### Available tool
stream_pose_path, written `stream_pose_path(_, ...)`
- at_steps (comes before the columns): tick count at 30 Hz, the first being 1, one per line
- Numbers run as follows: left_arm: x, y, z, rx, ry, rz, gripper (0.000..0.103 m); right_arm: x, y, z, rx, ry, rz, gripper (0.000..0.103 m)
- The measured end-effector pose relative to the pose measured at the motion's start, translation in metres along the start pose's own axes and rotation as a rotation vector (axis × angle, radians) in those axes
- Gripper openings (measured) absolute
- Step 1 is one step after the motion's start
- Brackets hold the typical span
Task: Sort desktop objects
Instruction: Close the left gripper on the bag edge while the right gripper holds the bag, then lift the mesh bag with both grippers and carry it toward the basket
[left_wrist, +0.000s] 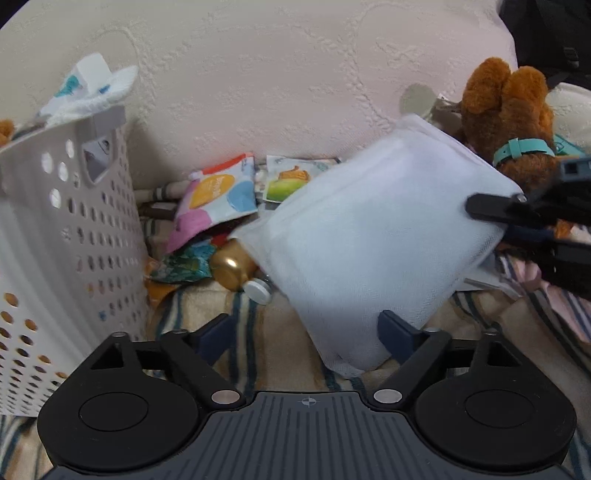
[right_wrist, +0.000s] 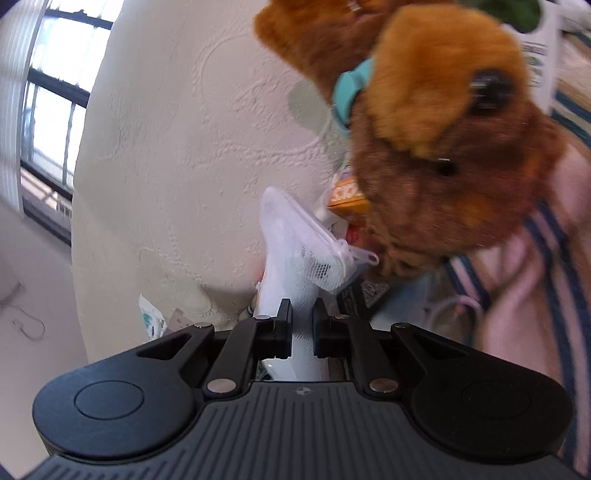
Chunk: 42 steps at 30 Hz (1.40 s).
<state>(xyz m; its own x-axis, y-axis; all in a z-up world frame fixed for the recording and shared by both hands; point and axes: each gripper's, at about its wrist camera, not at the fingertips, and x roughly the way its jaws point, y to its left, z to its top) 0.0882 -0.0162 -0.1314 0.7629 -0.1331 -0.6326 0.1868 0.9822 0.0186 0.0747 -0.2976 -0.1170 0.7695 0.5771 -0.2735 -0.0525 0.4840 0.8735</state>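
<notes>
The white mesh bag (left_wrist: 369, 236) hangs off the bed, tilted, its long axis running from upper right down to lower left in the left wrist view. The right gripper (right_wrist: 302, 321) has it: jaws nearly pressed together, pinching the bag's edge w/ the mesh bunched between them. In the left wrist view that gripper comes in from the right and bites the bag's right-hand edge.

The left gripper (left_wrist: 306, 328) sits below the bag, jaws spread wide, pinching nothing. The bag's lower corner droops between its fingers, but whether mesh touches the right one I can't tell.

Key relation: the basket (left_wrist: 66, 236) stands at the far left, well apart from the bag, w/ snack packets (left_wrist: 214, 195) and a gold-capped bottle (left_wrist: 232, 266) lying between. So the bag prob. has to travel leftward and up over the rim. The left gripper is nearer the basket; the right owns the grip. The brown plush dog (left_wrist: 506, 122) sits just behind the bag's right end, crowding the right gripper.
</notes>
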Motion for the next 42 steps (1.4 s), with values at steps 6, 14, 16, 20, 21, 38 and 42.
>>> stream_pose_path(6, 0.013, 0.005, 0.003, -0.074, 0.044, -0.07, 0.103, -0.004, -0.022, 0.008, 0.087, -0.006, 0.007, 0.011)
stream_pose_path(14, 0.034, -0.005, 0.012, -0.064, 0.067, -0.092, 0.103, 0.003, -0.033, 0.017, 0.092, -0.002, 0.004, 0.012)
stream_pose_path(16, 0.036, -0.01, 0.014, -0.026, 0.053, -0.094, 0.101, 0.004, -0.036, 0.019, 0.098, 0.0, 0.004, 0.012)
stream_pose_path(20, 0.032, -0.019, 0.016, 0.034, 0.013, -0.121, 0.071, 0.005, -0.037, 0.024, 0.09, 0.002, -0.002, 0.012)
stream_pose_path(21, 0.03, -0.02, 0.016, 0.049, 0.0, -0.117, 0.06, 0.005, -0.036, 0.026, 0.084, 0.001, 0.0, 0.012)
stream_pose_path(38, -0.029, -0.011, 0.024, 0.15, -0.168, -0.029, 0.007, -0.014, -0.02, 0.044, 0.055, -0.041, 0.043, 0.011)
stream_pose_path(42, -0.048, -0.01, 0.032, 0.157, -0.202, -0.012, 0.007, 0.002, -0.003, 0.047, 0.042, -0.055, 0.068, 0.011)
